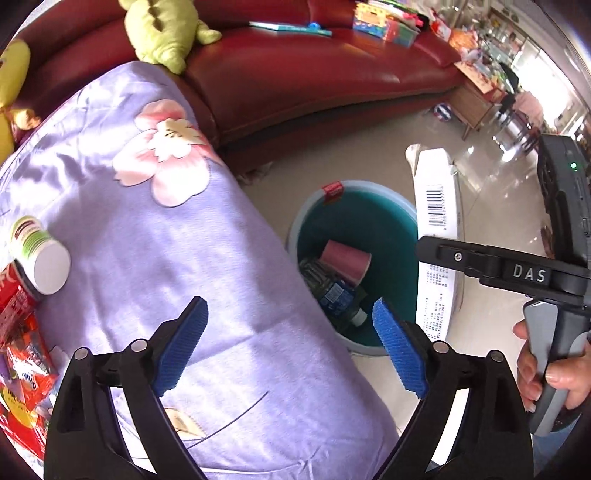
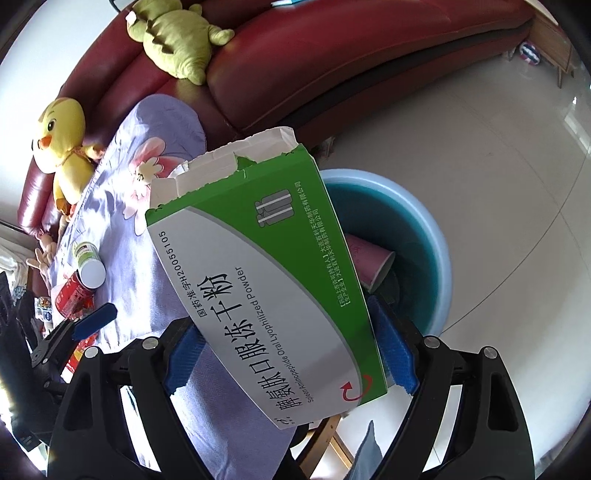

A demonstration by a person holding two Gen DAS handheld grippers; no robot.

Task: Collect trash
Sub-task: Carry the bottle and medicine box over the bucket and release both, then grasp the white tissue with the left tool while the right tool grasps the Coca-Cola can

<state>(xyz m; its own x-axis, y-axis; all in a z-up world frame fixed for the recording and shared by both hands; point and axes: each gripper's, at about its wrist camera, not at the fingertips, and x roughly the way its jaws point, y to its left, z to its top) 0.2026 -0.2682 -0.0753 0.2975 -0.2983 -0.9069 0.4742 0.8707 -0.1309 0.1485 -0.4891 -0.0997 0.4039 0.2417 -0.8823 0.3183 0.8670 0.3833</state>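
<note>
Right gripper (image 2: 291, 354): clamped on the medicine box (image 2: 266, 288) – blue pads press both long edges; box tilted, torn flap end up, over the near rim of the bin.
Left gripper (image 1: 290, 347): jaws wide apart, nothing btwn them; hangs over the tabletop edge beside the bin.
Bin (image 1: 399, 201): blue, on the floor just beside the tabletop; holds a pink paper cup (image 1: 345, 260) on its side and a dark bottle (image 1: 338, 295) w/ blue label.
Tabletop (image 1: 155, 258): covered w/ lilac flowered cloth.
Trash still on it: white-capped bottle (image 1: 37, 254) lying down, touching a red can (image 1: 13, 291); red snack wrappers (image 1: 27, 365) near the left edge.
Hand (image 1: 546, 369): right hand on the grey grip – seen from left wrist cam.
Behind: red sofa (image 1: 314, 77) w/ green plush (image 1: 162, 29), yellow duck plush (image 2: 64, 144).
</note>
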